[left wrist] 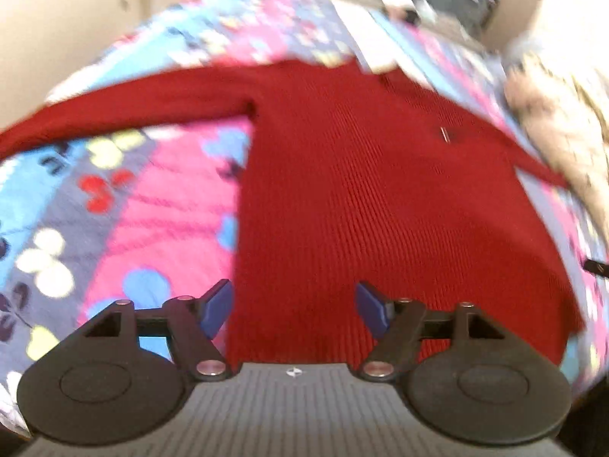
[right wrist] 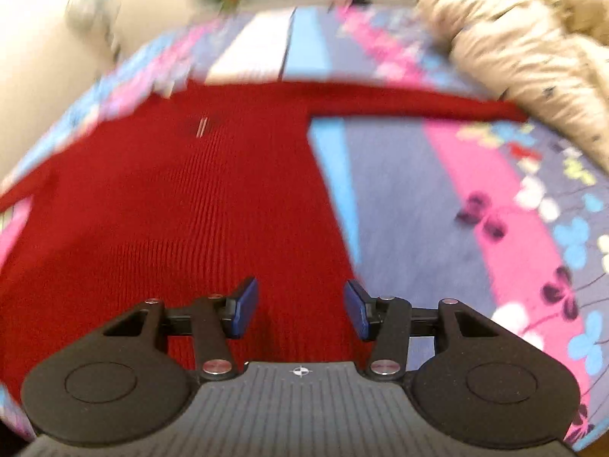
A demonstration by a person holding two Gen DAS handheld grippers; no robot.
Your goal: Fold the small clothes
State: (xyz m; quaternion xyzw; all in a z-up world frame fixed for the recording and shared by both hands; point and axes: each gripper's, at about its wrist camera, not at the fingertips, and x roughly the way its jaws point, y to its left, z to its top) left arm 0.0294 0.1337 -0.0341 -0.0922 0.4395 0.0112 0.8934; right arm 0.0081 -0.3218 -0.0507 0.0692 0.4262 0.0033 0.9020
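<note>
A red ribbed long-sleeve sweater (left wrist: 361, 190) lies spread flat on a bed, sleeves stretched out to both sides; it also shows in the right wrist view (right wrist: 190, 209). My left gripper (left wrist: 293, 308) is open and empty, just above the sweater's bottom hem near its left corner. My right gripper (right wrist: 300, 310) is open and empty, above the bottom hem near its right corner. Both views are blurred by motion.
The bed is covered with a pink, blue and purple butterfly-print sheet (left wrist: 114, 209), also in the right wrist view (right wrist: 475, 209). A beige patterned quilt (right wrist: 533, 45) is bunched at the right, touching the right sleeve's end; it shows in the left wrist view (left wrist: 559, 122). A cream wall (left wrist: 57, 30) is at left.
</note>
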